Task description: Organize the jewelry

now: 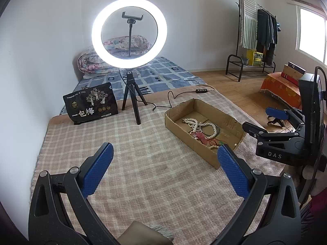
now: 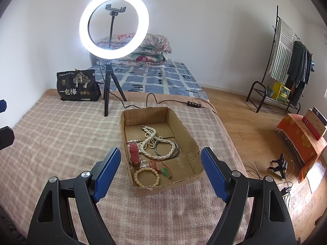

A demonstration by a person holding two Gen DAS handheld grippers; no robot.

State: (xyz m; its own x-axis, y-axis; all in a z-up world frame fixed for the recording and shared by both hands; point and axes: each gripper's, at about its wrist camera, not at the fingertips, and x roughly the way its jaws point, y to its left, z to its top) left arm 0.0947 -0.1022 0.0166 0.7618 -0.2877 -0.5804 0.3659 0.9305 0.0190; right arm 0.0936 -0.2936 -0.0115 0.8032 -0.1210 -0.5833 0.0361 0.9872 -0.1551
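Jewelry all lies inside an open cardboard box [image 2: 185, 143] on a plaid blanket [image 2: 61, 138] spread over the bed. None is outside the box, and nothing is in either tool.

Box: long axis runs away from the right tool [image 2: 161, 170], tilted a little to the right at the near end. From the right wrist view it sits dead ahead, between the two spread fingers and just beyond them. From the left wrist view the same box [image 1: 173, 120] lies ahead and off to the right, past the right finger.

Contents, largest first:
- pearl strand [image 2: 152, 140], coiled mid-box, looped over a dark bangle [image 2: 177, 149] on its right;
- red watch [image 2: 134, 152], against the left wall, strap running along the box's long axis;
- bead bracelet [image 2: 146, 177], flat in the near left corner;
- green pendant [image 2: 166, 172] on a red cord, just right of the bracelet.

Left tool [image 1: 165, 170]: jaws wide apart, empty, over bare blanket. Right tool: jaws wide apart, empty, short of the near box wall.

Judgement: the right hand is the nearer one and already lined up with the box. The bracelet and pendant are the closest pieces. A reach straight forward and down over the near wall would suffice; the left hand would have to cross rightward.
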